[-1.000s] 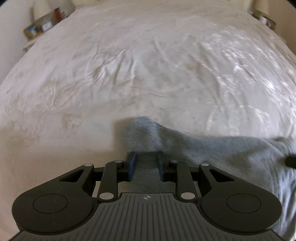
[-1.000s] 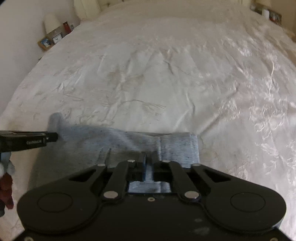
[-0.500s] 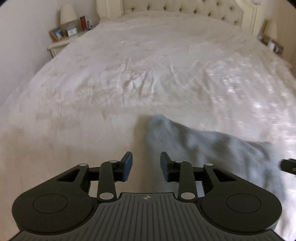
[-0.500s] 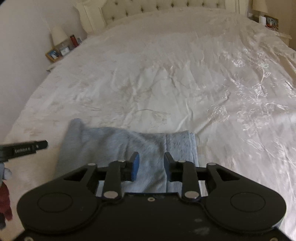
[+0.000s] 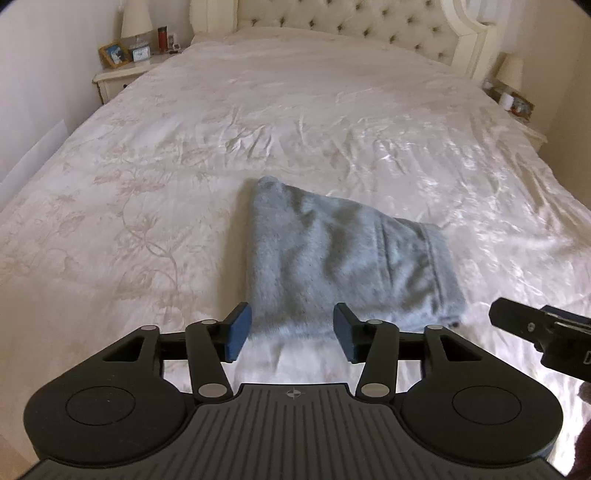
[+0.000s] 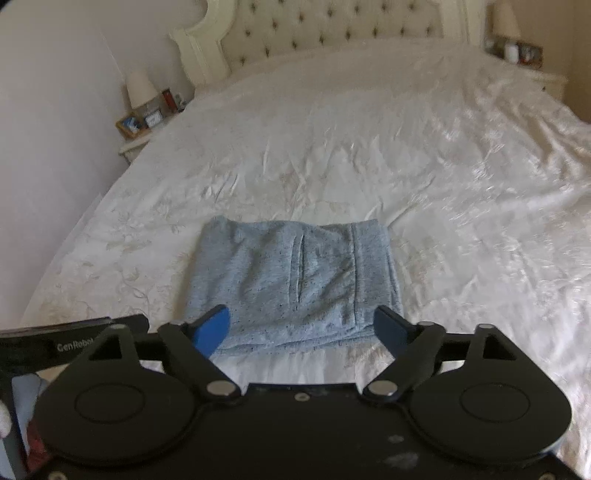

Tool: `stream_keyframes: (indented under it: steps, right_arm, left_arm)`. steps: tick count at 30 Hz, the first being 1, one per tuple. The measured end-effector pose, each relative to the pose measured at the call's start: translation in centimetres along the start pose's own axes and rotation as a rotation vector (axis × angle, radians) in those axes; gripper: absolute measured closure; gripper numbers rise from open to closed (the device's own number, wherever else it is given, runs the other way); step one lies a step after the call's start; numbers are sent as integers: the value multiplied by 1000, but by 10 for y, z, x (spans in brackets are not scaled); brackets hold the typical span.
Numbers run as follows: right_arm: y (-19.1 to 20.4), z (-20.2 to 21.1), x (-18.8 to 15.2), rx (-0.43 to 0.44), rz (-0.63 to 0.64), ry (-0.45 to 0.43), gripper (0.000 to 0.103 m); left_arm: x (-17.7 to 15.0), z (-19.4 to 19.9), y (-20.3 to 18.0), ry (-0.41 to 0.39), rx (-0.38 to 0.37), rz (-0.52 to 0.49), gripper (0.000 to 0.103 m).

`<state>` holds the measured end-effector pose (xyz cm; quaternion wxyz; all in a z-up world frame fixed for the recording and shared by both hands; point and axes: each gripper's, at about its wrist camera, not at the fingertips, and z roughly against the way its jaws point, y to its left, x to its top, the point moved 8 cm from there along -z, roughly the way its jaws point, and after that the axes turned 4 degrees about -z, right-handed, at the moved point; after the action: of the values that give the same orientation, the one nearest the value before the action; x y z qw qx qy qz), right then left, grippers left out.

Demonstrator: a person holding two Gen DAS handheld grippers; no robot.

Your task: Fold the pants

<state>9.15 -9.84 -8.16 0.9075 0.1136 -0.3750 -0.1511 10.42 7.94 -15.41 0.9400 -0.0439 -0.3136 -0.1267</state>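
Grey-blue speckled sweatpants (image 6: 295, 284) lie folded into a compact, roughly rectangular bundle on the cream, floral-embossed bedspread (image 5: 332, 122), near the foot of the bed and well short of the tufted headboard (image 6: 332, 29). A pocket slit and a vertical seam run down the top layer, and the stacked edges show along the near side and the right-hand side. In the left wrist view the far left corner of the bundle bulges up slightly.

Both tools hang above the near edge of the bundle, touching nothing. The left gripper (image 5: 291, 332) has its blue-padded fingers (image 5: 236, 330) spread wide with nothing between them; the right gripper (image 6: 301, 330) is spread wider still, also empty.

A second ago each gripper was pinched down on the fabric close to the bedspread. Half a second ago both had let go and begun to rise. Now they sit higher and further back, jaws wider, so the whole bundle and both nightstands (image 5: 122, 75) are in sight.
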Motion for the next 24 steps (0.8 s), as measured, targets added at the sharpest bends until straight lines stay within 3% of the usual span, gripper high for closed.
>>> stream_keyframes:
  steps: [1, 5, 7, 15, 24]
  right_arm:
    - [2, 9, -2, -14, 0, -18, 0]
    - [2, 33, -5, -74, 12, -66, 0]
    - [1, 40, -8, -97, 22, -67, 0]
    - [-10, 64, -18, -122, -20, -56, 0]
    - [-12, 81, -29, -91, -10, -44, 0]
  left_arm:
    - [-1, 5, -2, -8, 14, -6, 50]
    - [-1, 29, -10, -92, 107, -40, 45]
    - [0, 36, -15, -107, 102, -62, 42]
    - [-13, 45, -28, -26, 42, -23, 41]
    - [-33, 54, -43, 4, 79, -18, 41]
